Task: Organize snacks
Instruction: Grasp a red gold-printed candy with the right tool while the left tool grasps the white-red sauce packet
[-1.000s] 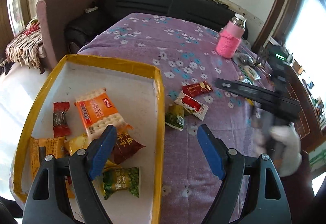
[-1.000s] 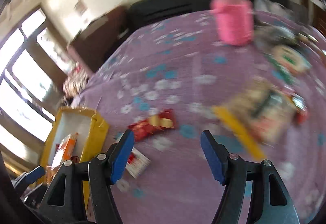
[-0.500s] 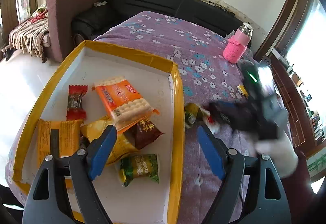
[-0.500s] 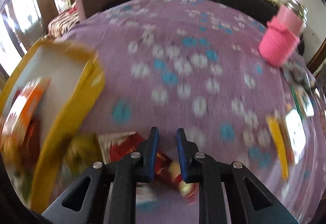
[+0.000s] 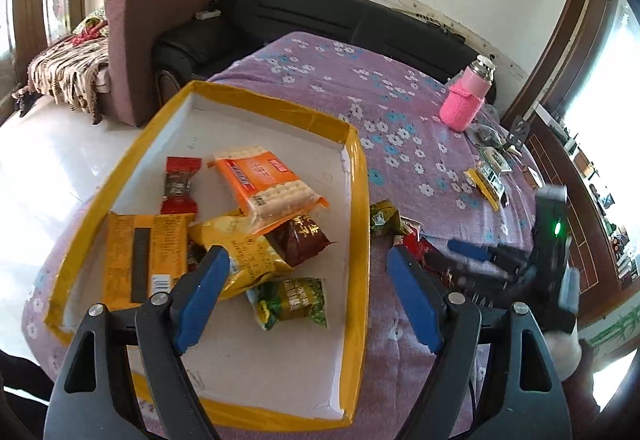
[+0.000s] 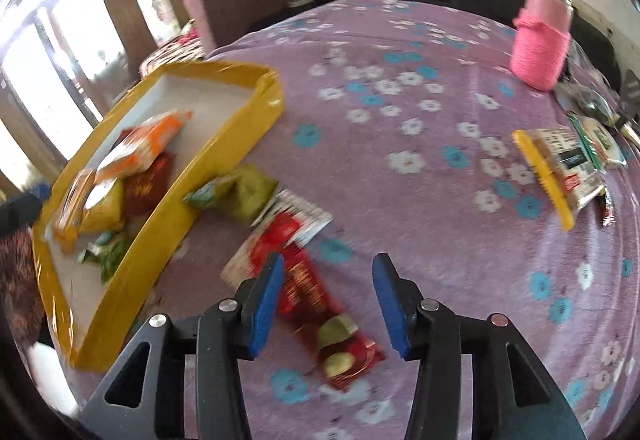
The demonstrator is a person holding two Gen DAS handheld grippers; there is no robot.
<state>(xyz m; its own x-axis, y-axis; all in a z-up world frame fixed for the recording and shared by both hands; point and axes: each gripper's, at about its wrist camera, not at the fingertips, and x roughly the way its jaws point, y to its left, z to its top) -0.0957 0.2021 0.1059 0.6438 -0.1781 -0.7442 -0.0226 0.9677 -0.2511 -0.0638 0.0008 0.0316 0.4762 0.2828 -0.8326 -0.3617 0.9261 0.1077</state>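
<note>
Red bar (image 6: 320,314) shows between empty parted right tongs (image 6: 327,306); left tongs (image 5: 308,296) gape empty.

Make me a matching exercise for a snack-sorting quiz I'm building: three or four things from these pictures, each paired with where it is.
Things:
1. orange cracker pack
2. red bar wrapper
3. pink bottle
4. olive-green packet

Places:
A. standing at the table's far side
B. inside the yellow tray
C. just outside the tray wall
D. below the open right gripper

Pairs: 1-B, 2-D, 3-A, 4-C
</note>
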